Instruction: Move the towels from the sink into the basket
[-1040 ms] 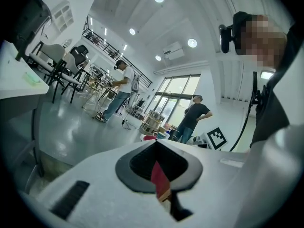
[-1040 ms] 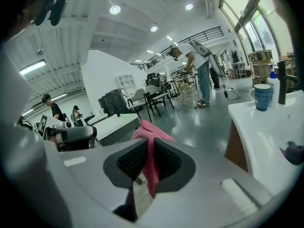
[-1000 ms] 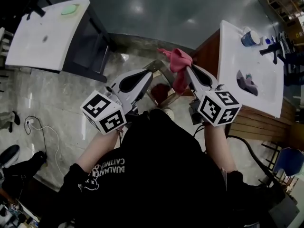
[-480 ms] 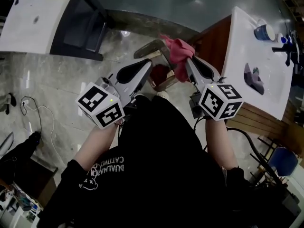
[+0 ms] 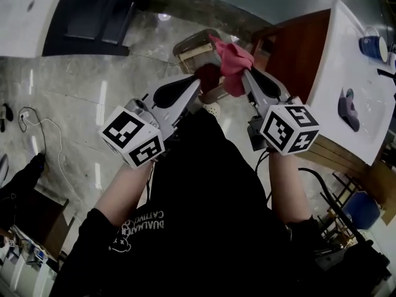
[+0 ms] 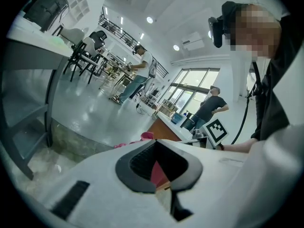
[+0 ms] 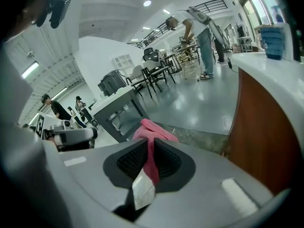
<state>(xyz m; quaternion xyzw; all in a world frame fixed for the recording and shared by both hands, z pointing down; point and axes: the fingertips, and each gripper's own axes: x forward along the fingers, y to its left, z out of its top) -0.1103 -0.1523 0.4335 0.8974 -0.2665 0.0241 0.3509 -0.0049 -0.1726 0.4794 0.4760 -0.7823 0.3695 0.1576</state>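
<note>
Pink towel point(image 5: 232, 62) in right claw point(image 7: 150, 158), near basket point(image 5: 185, 46), glossy floor point(image 5: 80, 104)

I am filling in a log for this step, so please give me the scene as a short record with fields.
left gripper: jaws apart, nothing gripped
right gripper: shut on the pink towel, held above the basket
basket: on the floor, dark red towel inside
sink: holds one grey-purple towel
</note>
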